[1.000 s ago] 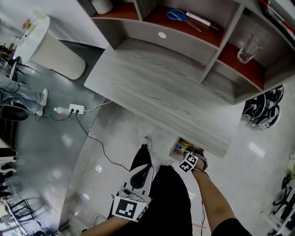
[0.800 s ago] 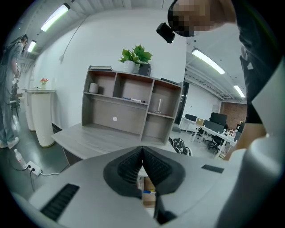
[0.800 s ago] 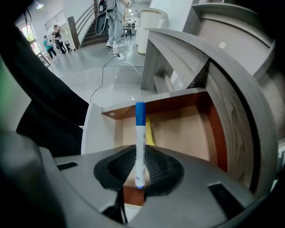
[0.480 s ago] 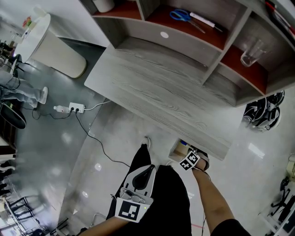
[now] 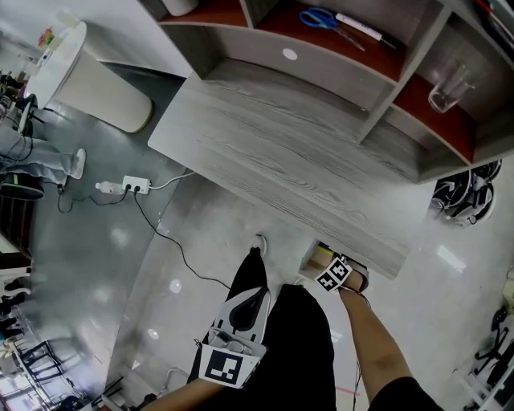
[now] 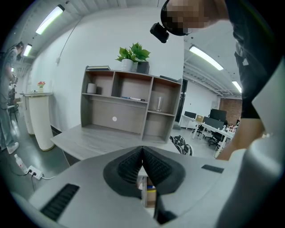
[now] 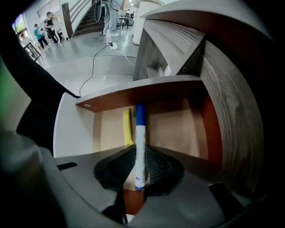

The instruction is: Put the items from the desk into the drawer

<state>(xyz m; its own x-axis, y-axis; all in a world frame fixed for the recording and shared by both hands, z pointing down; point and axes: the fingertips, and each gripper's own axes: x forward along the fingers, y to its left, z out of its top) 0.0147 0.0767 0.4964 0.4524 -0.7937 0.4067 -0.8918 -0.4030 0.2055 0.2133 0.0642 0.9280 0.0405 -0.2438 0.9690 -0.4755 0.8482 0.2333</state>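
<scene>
My right gripper (image 7: 139,171) is shut on a white marker with a blue cap (image 7: 140,142). The marker points into the open drawer (image 7: 176,129), just under the desk edge. A yellow item (image 7: 128,127) lies in the drawer beside the marker's cap. In the head view the right gripper (image 5: 344,274) sits at the open drawer (image 5: 315,258) beneath the grey desk (image 5: 289,160). My left gripper (image 5: 243,311) hangs low near the person's legs, shut with nothing between its jaws. In the left gripper view the left gripper (image 6: 142,165) faces the desk (image 6: 98,138) from a distance.
The shelf unit on the desk holds blue scissors (image 5: 319,18), a pen (image 5: 365,29) and a clear glass (image 5: 450,87). A white bin (image 5: 88,76) stands left of the desk. A power strip (image 5: 128,187) and cable lie on the floor.
The right gripper with the marker has shifted slightly toward the drawer and the desk edge. The left gripper has stayed put.
</scene>
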